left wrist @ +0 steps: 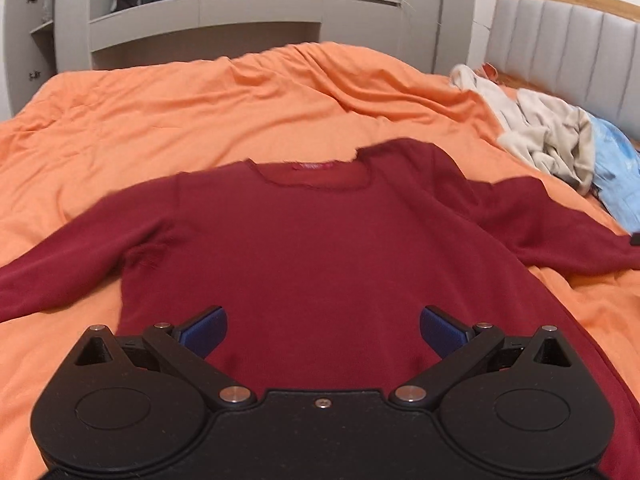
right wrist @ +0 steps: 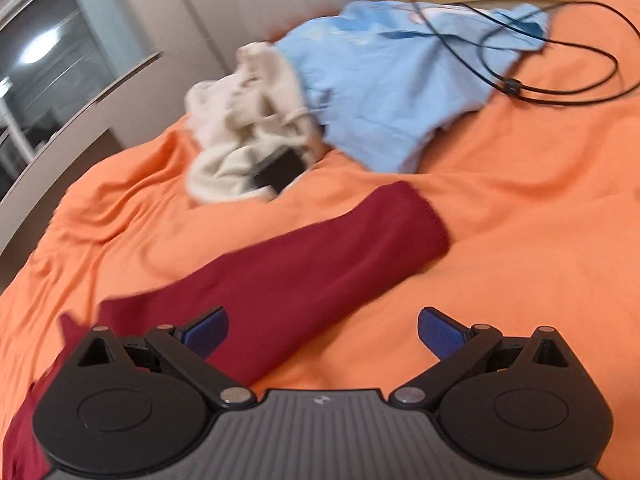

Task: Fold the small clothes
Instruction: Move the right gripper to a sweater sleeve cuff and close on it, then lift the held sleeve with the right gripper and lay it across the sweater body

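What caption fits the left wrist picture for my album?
Open left tool above a flat dark red long-sleeved sweater on an orange bedspread.

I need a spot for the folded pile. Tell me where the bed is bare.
Bare orange cover lies between the red sweater's collar and the grey cabinets, and also beyond its left sleeve. Right of its other sleeve's cuff is clear too. Crowded: the headboard side, with the beige garment, blue garment and black cable.

One dark red long-sleeved sweater (left wrist: 320, 248), centre frame, two sleeves spread. One beige garment (right wrist: 248, 128), upper centre. One light blue garment (right wrist: 380, 80), upper right. One black cable (right wrist: 560, 60), looped, upper right. One orange bedspread (left wrist: 200, 112). Two grippers: left gripper (left wrist: 323, 330), right gripper (right wrist: 322, 330).
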The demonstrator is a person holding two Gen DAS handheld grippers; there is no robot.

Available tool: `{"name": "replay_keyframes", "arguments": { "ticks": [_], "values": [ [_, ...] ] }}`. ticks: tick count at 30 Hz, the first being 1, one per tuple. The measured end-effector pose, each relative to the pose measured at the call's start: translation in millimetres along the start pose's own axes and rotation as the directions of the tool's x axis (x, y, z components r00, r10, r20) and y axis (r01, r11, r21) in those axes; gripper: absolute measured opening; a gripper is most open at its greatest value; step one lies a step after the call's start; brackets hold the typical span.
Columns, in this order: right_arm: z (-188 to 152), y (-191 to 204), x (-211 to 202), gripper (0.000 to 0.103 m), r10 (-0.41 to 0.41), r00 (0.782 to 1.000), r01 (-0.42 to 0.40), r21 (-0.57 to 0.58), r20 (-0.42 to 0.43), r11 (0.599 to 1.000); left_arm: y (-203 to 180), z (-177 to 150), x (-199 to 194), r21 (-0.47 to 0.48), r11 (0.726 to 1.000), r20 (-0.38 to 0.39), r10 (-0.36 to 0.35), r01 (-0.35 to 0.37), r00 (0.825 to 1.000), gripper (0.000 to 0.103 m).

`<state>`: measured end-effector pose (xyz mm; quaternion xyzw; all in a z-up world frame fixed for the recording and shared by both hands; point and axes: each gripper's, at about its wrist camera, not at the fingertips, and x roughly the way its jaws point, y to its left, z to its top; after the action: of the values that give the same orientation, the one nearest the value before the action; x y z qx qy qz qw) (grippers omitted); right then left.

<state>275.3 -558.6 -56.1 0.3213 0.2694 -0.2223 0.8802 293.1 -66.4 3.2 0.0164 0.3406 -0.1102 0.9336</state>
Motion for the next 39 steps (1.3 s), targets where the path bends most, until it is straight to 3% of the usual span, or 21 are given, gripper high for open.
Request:
{"name": "replay_keyframes", "arguments": {
  "ticks": [5,11,13,16,21,24,28,33,39],
  "values": [
    [5.9,-17.4,26.8,0.098,0.016,0.999,-0.020,0.128,0.034,0.992,-6.5,-4.6,-0.3,0.043,0.999,-0.014,-0.025,0.025,1.000,0.103],
    [5.6,-14.7,30.6,0.052,-0.066,0.995,0.053,0.153,0.077,0.987,-12.8,-6.3,-2.8,0.069,0.997,-0.015,-0.031,0.032,0.999,0.103],
    [5.4,-12.7,30.2,0.017,-0.101,0.992,0.089,0.144,0.079,0.985,-11.2,-4.9,-4.6,0.061,0.998,-0.007,-0.029,0.030,1.000,0.103],
    [6.2,-6.7,24.1,0.007,-0.118,0.987,0.104,0.125,0.109,0.987,-4.6,0.4,-8.0,0.032,0.999,0.006,-0.019,0.019,1.000,0.103],
    [14.3,13.3,-9.4,0.005,-0.038,0.972,0.018,0.089,0.234,0.996,16.3,13.6,-15.3,-0.027,1.000,0.039,0.007,-0.006,0.999,0.102],
    [22.5,29.4,-34.3,0.005,0.009,0.949,-0.026,0.049,0.315,0.998,31.8,21.5,-20.1,-0.056,0.998,0.065,0.044,-0.041,0.997,0.103],
    [36.0,52.4,-64.7,0.005,0.026,0.902,0.006,-0.071,0.432,0.997,50.2,28.4,-26.7,-0.092,0.993,0.094,0.086,-0.077,0.992,0.103],
    [44.4,64.7,-69.9,0.005,0.031,0.903,0.025,-0.124,0.429,0.992,63.9,32.1,-29.3,-0.129,0.989,0.094,0.083,-0.071,0.992,0.102],
    [24.7,109.0,-80.4,0.005,0.157,0.898,-0.054,-0.251,0.411,0.966,69.3,29.8,-32.5,-0.130,0.988,0.109,0.099,-0.085,0.989,0.102]
  ]
}}
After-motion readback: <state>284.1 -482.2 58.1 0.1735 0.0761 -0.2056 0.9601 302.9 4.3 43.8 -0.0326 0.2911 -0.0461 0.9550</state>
